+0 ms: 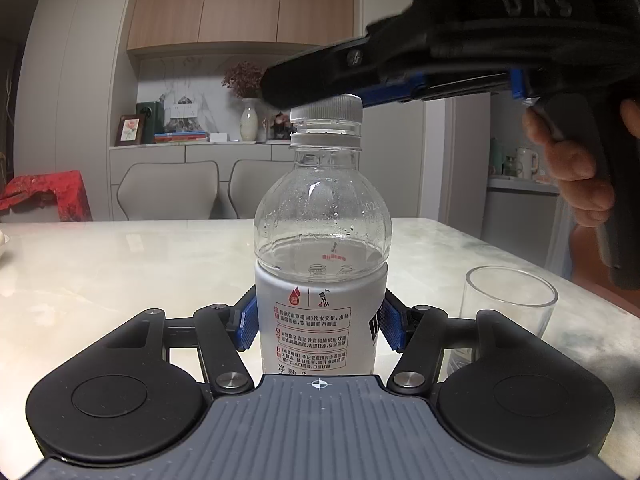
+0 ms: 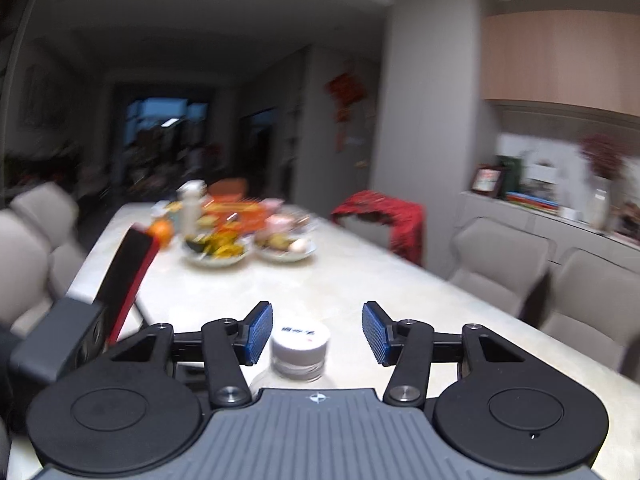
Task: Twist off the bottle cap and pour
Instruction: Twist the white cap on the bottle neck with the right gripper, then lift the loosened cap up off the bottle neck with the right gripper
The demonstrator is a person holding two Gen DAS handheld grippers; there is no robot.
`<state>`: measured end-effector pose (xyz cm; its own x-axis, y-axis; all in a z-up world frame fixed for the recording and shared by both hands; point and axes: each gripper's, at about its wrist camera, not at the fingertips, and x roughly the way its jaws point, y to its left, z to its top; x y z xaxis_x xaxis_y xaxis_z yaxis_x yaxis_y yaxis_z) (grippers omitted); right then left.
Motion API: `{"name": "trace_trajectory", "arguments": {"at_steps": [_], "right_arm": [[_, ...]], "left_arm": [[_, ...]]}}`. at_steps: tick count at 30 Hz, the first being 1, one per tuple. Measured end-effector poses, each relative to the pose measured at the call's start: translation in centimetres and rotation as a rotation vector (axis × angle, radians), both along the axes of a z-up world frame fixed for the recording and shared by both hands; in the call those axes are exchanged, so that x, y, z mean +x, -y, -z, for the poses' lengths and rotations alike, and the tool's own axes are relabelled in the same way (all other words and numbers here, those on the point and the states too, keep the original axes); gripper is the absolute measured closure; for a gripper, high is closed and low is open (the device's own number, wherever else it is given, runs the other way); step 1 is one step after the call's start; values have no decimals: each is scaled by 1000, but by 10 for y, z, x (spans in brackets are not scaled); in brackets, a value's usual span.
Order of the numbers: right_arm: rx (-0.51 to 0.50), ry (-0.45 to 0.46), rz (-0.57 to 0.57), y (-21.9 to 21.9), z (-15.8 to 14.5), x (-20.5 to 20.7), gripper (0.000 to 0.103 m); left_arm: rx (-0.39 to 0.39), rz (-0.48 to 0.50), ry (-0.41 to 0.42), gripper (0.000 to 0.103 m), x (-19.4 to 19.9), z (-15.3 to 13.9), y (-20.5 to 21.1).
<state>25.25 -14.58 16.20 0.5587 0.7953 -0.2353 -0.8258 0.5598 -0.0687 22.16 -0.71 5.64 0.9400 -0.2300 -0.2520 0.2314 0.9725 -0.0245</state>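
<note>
A clear water bottle (image 1: 322,240) with a white label stands upright on the marble table (image 1: 120,280), partly full. My left gripper (image 1: 320,324) is shut on its labelled body, blue pads pressed to both sides. Its white cap (image 1: 326,110) sits on the neck. My right gripper (image 1: 316,88) hovers level with the cap, coming in from the right. In the right wrist view the right gripper (image 2: 318,332) is open, blue pads (image 2: 258,334) apart on either side of the cap (image 2: 300,342), not touching it. An empty clear glass (image 1: 510,304) stands right of the bottle.
Plates of food (image 2: 248,236), an orange and a white bottle stand at the table's far end. A red-edged phone (image 2: 128,276) leans on a stand at the left. Grey chairs (image 1: 168,192) line the table. A sideboard with a vase (image 1: 250,120) is behind.
</note>
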Motion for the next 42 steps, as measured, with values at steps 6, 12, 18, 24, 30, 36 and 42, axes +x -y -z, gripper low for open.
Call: {"name": "trace_trajectory", "arguments": {"at_steps": [6,12,18,24,30,36,42], "right_arm": [[32,47,162,-8,12,-33,47],[45,77,267,-19,22,-40,54],[52,64,284,-22,25,-32,71],[45,48,218,-11,24,-16,71],[32,30,84,5,20,10,71],[18,13,-50,22,16,35,71],[4,-5,-184,38,12,61,71]], "left_arm": [[-1,0,-1,44,-2,0,0],[-4,0,-1,44,-2,0,-1],[-4,0,-1,44,-3,-1,-2],[-1,1,0,44,-2,-1,-4],[-1,0,0,44,-2,0,-5],[1,4,-5,44,14,-7,-8],[4,6,1,44,11,0,-4]]}}
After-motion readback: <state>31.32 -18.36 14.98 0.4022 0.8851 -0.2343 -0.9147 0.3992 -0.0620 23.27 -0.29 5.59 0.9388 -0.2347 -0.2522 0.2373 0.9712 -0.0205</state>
